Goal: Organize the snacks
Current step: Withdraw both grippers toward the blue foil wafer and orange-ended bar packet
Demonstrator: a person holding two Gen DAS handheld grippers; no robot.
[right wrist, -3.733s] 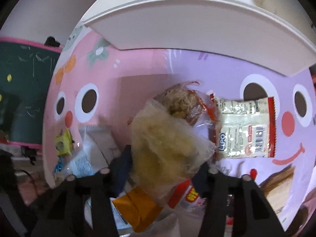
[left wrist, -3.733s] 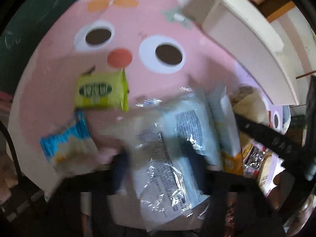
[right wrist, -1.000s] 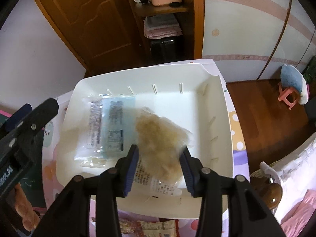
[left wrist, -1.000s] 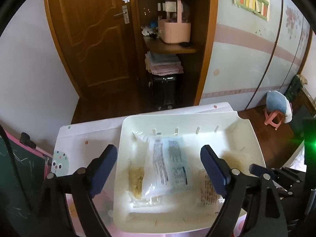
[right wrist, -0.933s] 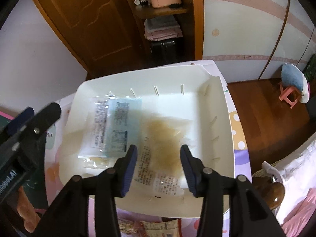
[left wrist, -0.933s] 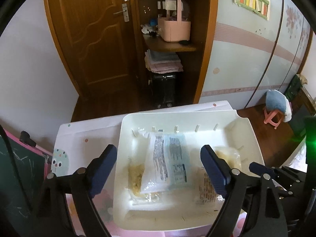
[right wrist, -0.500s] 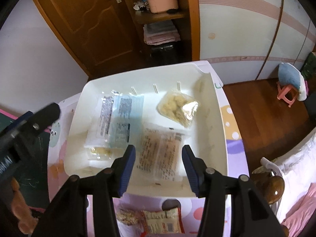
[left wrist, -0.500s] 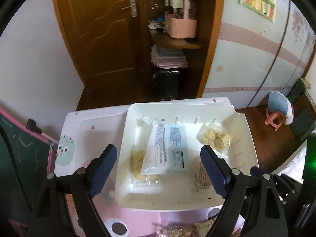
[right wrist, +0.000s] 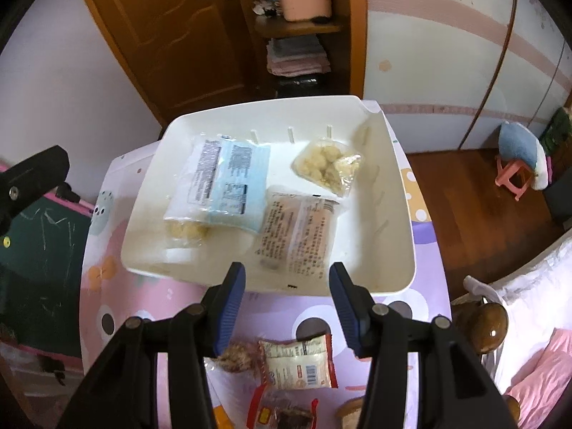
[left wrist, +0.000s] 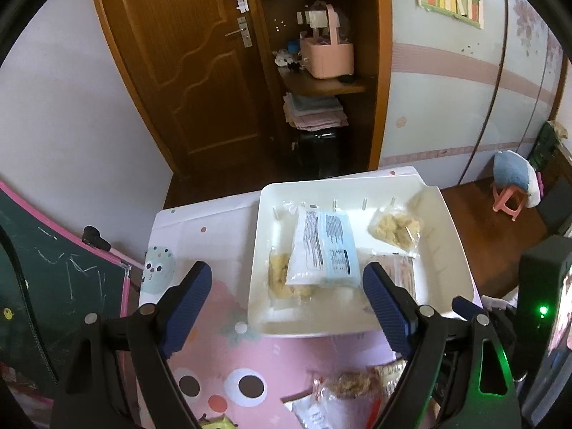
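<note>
A white bin (right wrist: 404, 214) on the cartoon table mat holds a blue-and-white packet (right wrist: 228, 182), a clear bag of yellow balls (right wrist: 325, 168) and a pale printed packet (right wrist: 300, 232). My right gripper (right wrist: 287, 271) hangs open and empty above the bin's near rim. In the left wrist view the bin (left wrist: 457, 250) lies ahead, with the blue packet (left wrist: 323, 250) over a yellowish bag (left wrist: 282, 279). My left gripper (left wrist: 286, 268) stands wide open and empty, above the bin's near left part. Loose snacks stay on the mat: a red-edged packet (right wrist: 296, 361) and a brown snack bag (right wrist: 236, 355).
A green chalkboard (left wrist: 53, 279) stands at the table's left edge. Behind the table are a wooden door (left wrist: 186, 64) and a shelf with a pink basket (left wrist: 325, 57). A pink stool (left wrist: 511, 196) stands on the floor to the right. More packets (right wrist: 282, 411) lie near the table's front.
The right gripper let go of the clear bag of yellow balls, which now lies at the bin's far right. Both grippers drew back and rose, bringing the loose snacks on the mat into view.
</note>
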